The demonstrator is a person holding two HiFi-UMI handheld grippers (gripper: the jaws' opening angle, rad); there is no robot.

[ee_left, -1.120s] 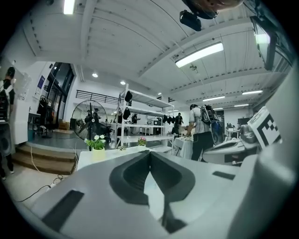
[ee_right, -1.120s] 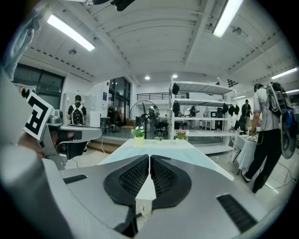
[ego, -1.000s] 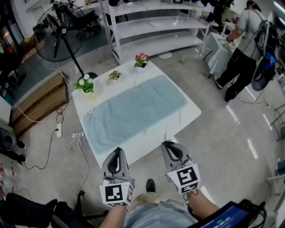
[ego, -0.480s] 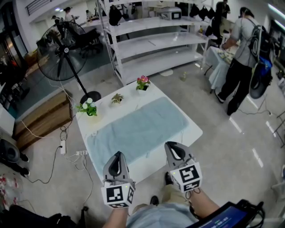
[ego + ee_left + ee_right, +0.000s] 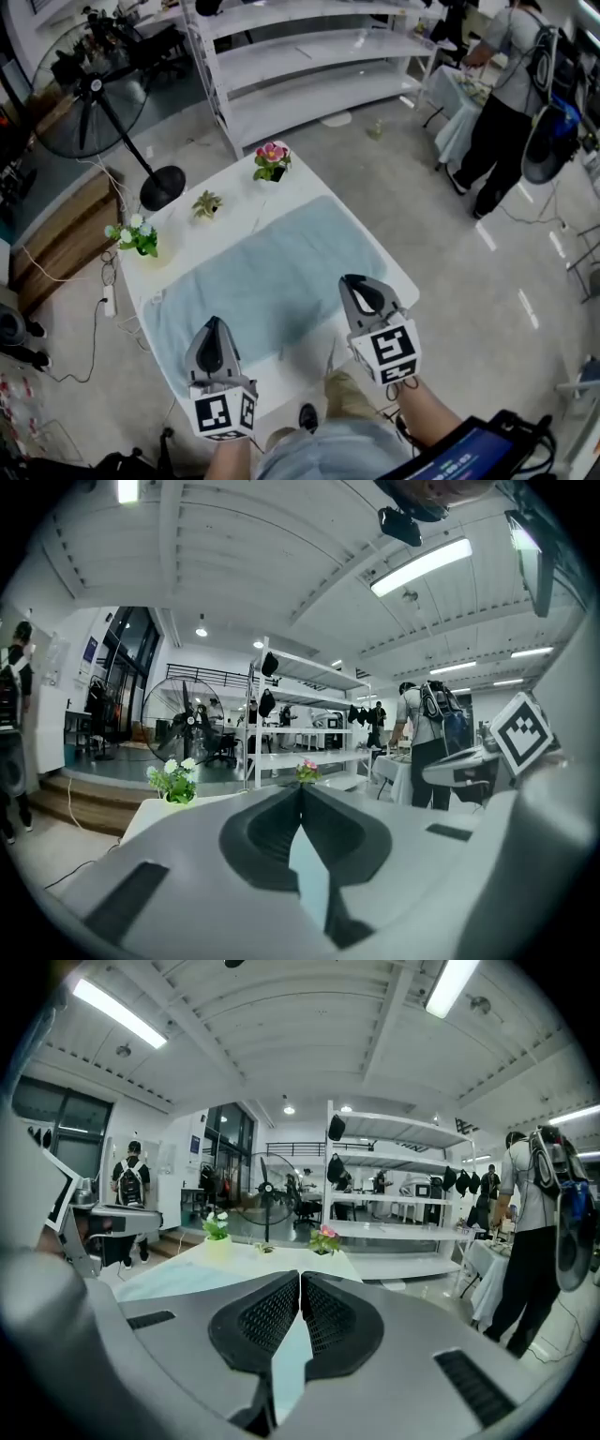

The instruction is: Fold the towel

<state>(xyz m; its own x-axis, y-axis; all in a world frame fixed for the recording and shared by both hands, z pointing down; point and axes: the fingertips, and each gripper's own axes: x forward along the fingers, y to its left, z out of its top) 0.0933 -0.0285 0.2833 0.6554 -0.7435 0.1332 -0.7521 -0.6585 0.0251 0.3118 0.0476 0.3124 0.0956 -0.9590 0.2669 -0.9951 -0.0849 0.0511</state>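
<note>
Moved in since a second ago, now over towel (image 5: 262, 281) near edge | left gripper (image 5: 213, 328) clenched, empty | right gripper (image 5: 362, 284) clenched, empty | towel flat, unfolded on worktop (image 5: 230, 216) | approach phase, no grasp yet, jaws must open first

Left gripper (image 5: 301, 791) fills the lower frame, its jaws pressed together at the tips with nothing pinched between them. A pale blue sliver shows through the slit below, probably the towel (image 5: 307, 878). Past the jaws, the white table (image 5: 141, 813) carries a pot of white flowers (image 5: 174, 781) at left and a pink-flowered plant (image 5: 307, 770) dead ahead. Behind stand a standing fan (image 5: 184, 719) and white shelving (image 5: 309, 719). At right a person with a backpack (image 5: 427, 742) stands, and the right gripper (image 5: 433, 772) reaches in alongside.
</note>
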